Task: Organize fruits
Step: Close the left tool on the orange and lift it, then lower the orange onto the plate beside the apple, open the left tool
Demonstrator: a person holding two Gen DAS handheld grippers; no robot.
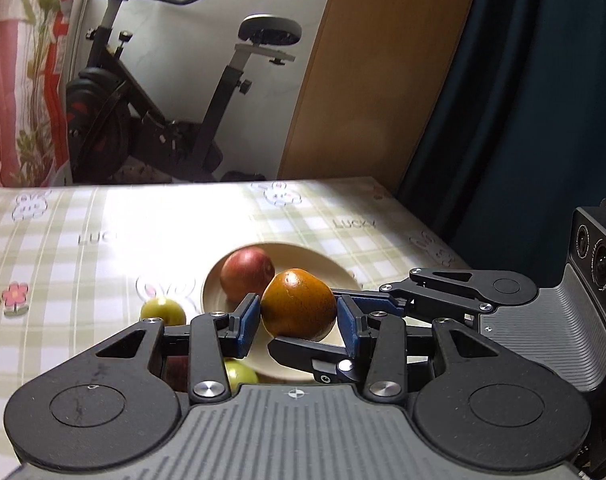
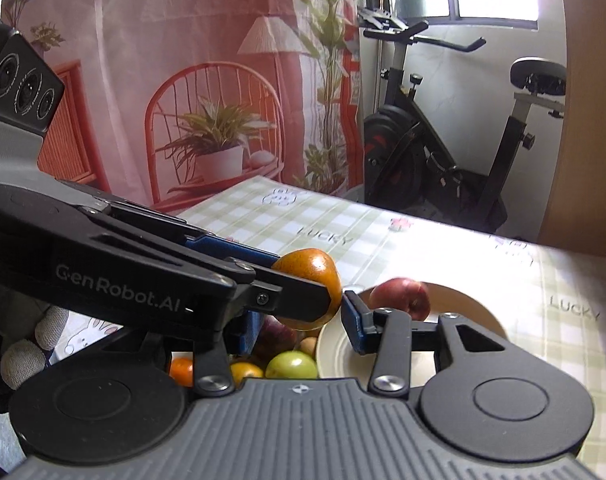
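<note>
Two claws meet over the cream plate point(image 1: 343, 276). We see the left claw point(image 1: 299, 320) clamped on an orange-brown fruit point(image 1: 299, 304), near the red apple point(image 1: 247, 274) on the plate. Our right claw point(image 2: 299, 322) stands apart, its left finger hidden behind the other tool. Loose fruits point(image 2: 291, 364) on the bench point(image 1: 103, 220) are partly hidden.

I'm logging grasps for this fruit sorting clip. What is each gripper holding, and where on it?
The left gripper pinches the orange-brown fruit by its two sides, above the plate. The right gripper looks open, holding nothing.
</note>
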